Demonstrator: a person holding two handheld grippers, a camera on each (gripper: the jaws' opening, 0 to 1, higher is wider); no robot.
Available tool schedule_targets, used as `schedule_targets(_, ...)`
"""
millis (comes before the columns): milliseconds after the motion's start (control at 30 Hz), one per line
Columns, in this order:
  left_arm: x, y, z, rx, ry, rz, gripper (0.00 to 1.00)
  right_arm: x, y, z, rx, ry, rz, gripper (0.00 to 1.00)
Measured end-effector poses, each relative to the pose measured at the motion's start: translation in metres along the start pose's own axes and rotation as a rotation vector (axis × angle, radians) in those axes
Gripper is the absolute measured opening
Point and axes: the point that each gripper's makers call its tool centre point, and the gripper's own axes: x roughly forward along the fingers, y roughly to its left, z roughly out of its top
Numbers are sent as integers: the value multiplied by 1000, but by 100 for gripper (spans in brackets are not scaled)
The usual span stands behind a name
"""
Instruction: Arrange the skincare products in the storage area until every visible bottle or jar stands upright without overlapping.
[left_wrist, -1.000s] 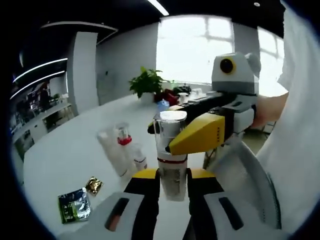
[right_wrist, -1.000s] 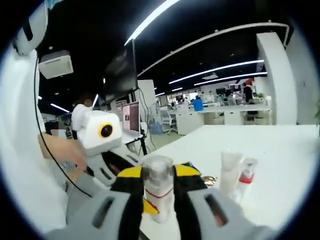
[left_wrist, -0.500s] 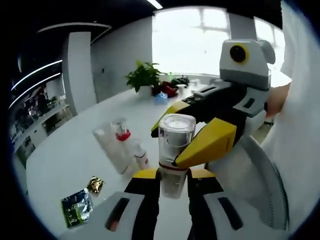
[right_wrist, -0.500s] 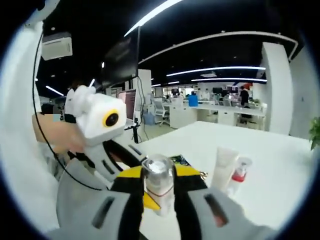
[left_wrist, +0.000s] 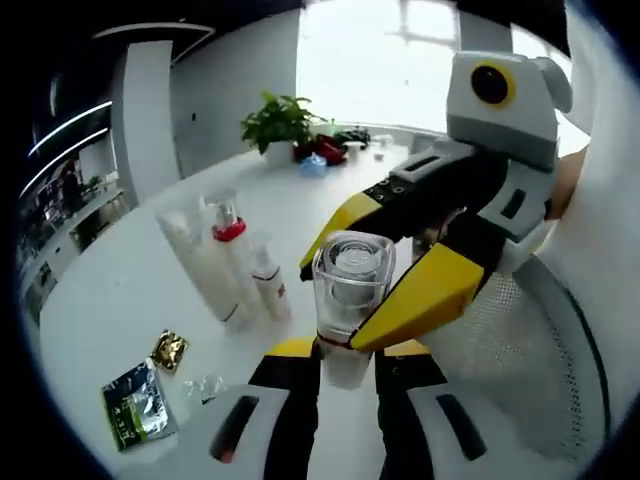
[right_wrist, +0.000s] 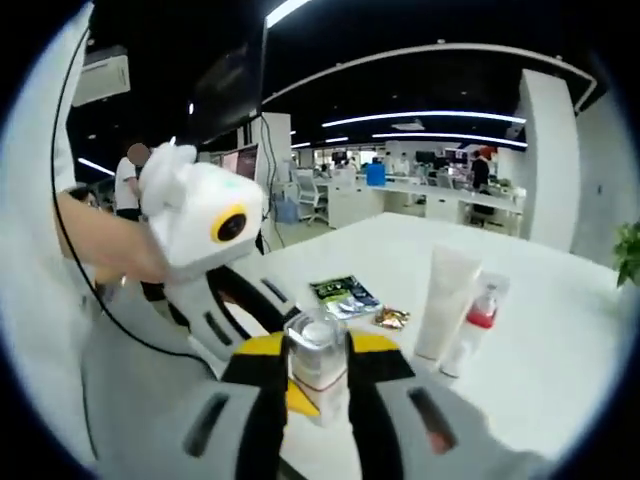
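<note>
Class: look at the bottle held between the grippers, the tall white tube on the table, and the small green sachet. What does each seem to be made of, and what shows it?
Bottle: clear, glossy hard plastic or possibly glass; you see through its thick walls.
White tube: opaque, matte soft plastic, probably; smooth and tapered.
Green sachet: foil-like film; crinkled, with shiny glints.

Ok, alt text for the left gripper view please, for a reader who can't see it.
A clear bottle is held between both grippers: the left gripper at its base, the right gripper near its cap. Behind, on a white table, stand a tube and two small bottles, with sachets nearby.
</note>
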Motion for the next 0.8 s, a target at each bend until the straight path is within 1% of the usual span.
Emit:
schedule_targets(67, 5, 1, -7, 9, 21, -7, 17, 2, -1, -7, 4, 14, -2, 21)
schedule_targets(200, 14, 4, -17, 15, 43, -18, 17, 7, -6, -20, 21, 44, -10, 21)
schedule_targets(367, 23, 5, -24, 6, 61, -32, 17, 13, -10, -34, 28, 85, -20, 21)
schedule_targets(567, 32, 11, -32, 18, 83, -38, 17, 19, -16, -44, 30, 108, -36, 21)
schedule_targets(800, 37, 18, -36, 16, 88, -38, 17, 25, -22, -50, 32, 124, -40, 22)
